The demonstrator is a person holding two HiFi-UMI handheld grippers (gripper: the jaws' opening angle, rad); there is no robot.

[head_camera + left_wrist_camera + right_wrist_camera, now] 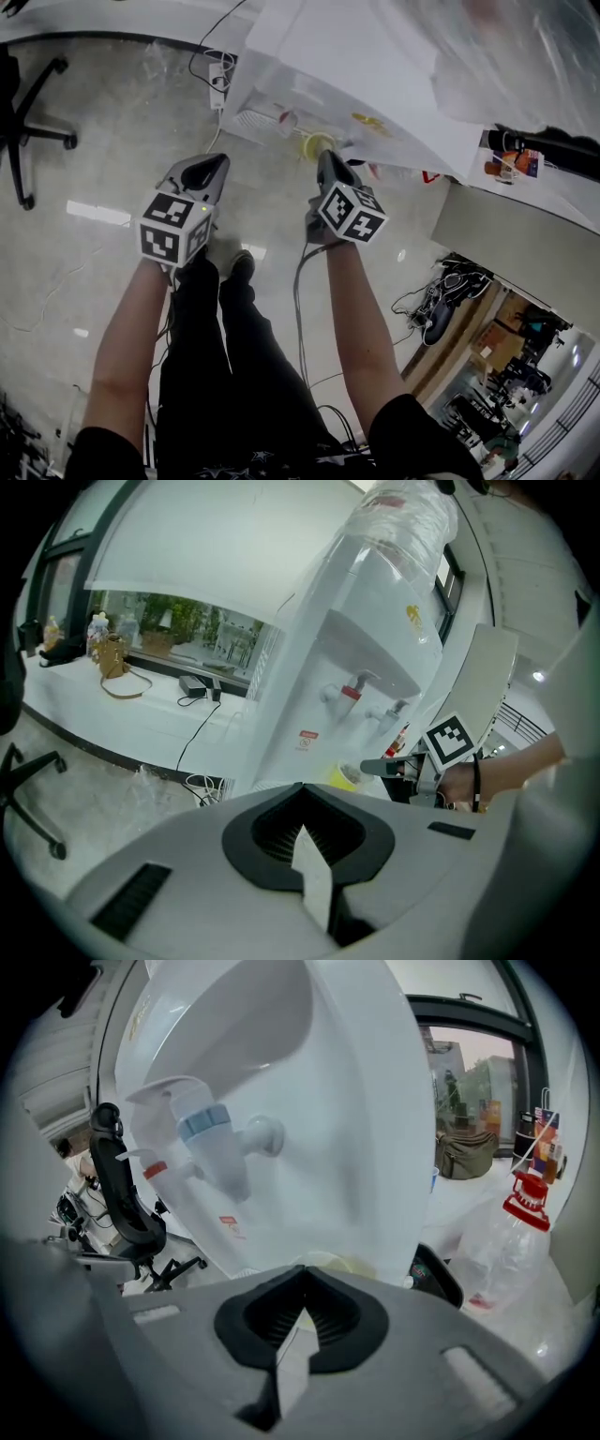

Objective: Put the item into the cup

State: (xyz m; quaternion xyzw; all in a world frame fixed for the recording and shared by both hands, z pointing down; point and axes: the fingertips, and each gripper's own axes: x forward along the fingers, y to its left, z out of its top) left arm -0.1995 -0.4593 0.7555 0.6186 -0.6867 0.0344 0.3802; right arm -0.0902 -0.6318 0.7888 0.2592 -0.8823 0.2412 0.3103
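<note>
A yellow cup (pixel 316 144) stands in the bay of a white water dispenser (pixel 309 66), under its taps. My right gripper (pixel 323 156) reaches to the cup's near side with its jaws shut. In the right gripper view the tips (pixel 302 1269) meet just short of the pale cup rim (pixel 333 1262), below the blue tap (pixel 202 1124). Whether they touch the rim I cannot tell. My left gripper (pixel 218 159) hangs over the floor left of the dispenser, shut and holding nothing (pixel 300 787). From there the cup (pixel 344 776) and right gripper (pixel 370 766) show. No loose item is visible.
An office chair (pixel 19 122) stands at the far left. A power strip with cables (pixel 217 86) lies on the floor by the dispenser. A grey cabinet (pixel 506 220) sits at the right. A plastic bottle (pixel 511 1232) stands beside the dispenser.
</note>
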